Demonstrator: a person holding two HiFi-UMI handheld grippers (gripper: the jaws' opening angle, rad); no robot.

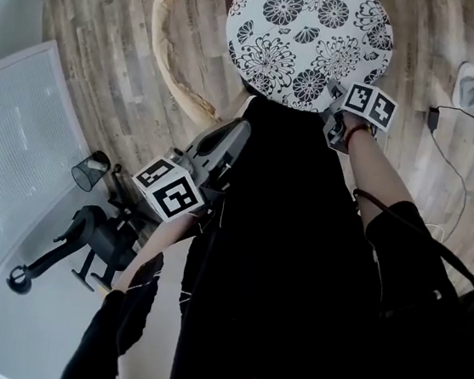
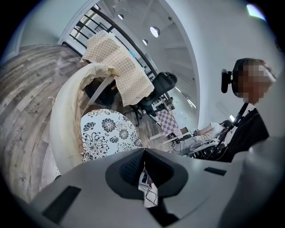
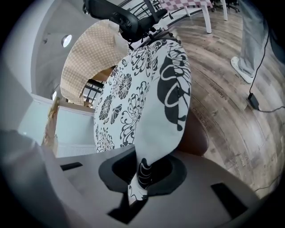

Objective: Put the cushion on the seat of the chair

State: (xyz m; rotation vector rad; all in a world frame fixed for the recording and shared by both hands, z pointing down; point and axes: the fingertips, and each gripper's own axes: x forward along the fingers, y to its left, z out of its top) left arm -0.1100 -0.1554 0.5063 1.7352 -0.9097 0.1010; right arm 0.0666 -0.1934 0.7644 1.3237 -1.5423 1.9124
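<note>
Only its own view shows right claw (image 3: 140,174) pinching cushion (image 3: 142,89).

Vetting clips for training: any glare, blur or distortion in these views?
Head view: evenly lit, sharp, dark clothing loses detail. Left gripper view: heavy fisheye, black corners, ceiling light blown out. Right gripper view: same fisheye, cushion crisp, floor bowed.

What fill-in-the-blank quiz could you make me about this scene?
1. The right gripper pinches the round floral cushion by its ___.
2. The left gripper, jaws together, holds ___.
3. The cushion's flowers are black on a ___ ground.
4. The floor looks like ___ planks.
Missing words: edge; nothing; white; wooden.
</note>
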